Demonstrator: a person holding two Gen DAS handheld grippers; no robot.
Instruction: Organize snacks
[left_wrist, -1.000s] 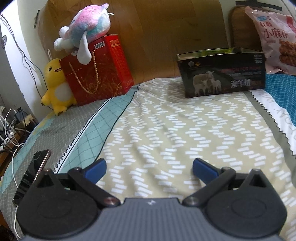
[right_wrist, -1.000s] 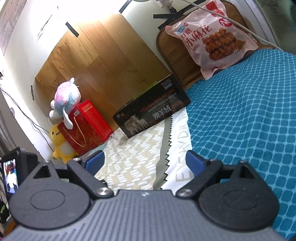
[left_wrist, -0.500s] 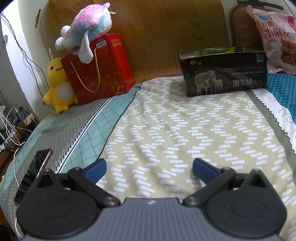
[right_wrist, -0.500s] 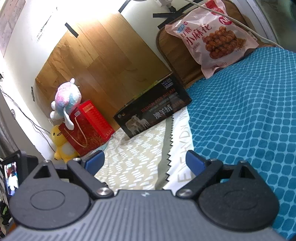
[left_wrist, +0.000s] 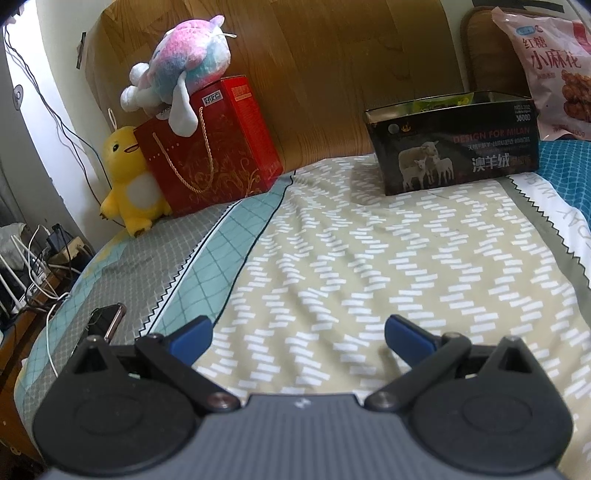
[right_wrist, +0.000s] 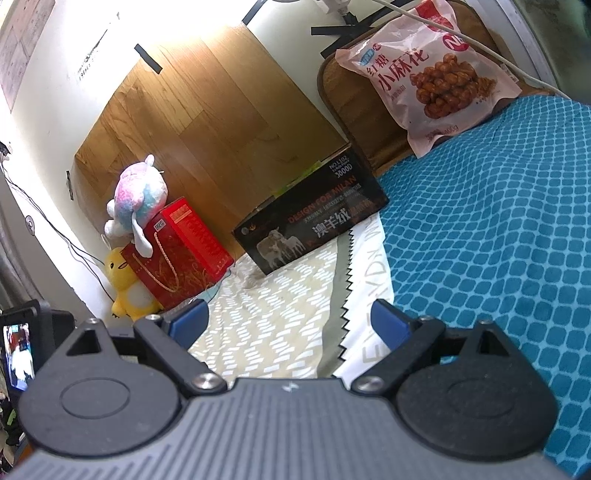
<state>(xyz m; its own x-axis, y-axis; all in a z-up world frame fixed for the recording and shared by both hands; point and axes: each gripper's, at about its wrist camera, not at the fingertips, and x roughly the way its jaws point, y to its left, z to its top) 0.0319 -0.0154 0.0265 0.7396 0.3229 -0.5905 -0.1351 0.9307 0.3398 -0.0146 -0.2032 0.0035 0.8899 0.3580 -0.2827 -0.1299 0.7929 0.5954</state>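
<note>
A pink snack bag with brown twists printed on it leans on the headboard at the far right; it also shows in the right wrist view. A black open box with sheep on it stands on the bed by the headboard, something green inside; the right wrist view shows the box too. My left gripper is open and empty, low over the beige bedspread, well short of the box. My right gripper is open and empty over the bedspread's seam.
A red gift bag stands at the back left with a pink plush on top and a yellow duck plush beside it. A phone lies near the bed's left edge. Cables and a stand lie beyond that edge.
Both grippers have drifted slightly; the left view has shifted so the box and gift bag sit a little further right. Both stay open and empty.
</note>
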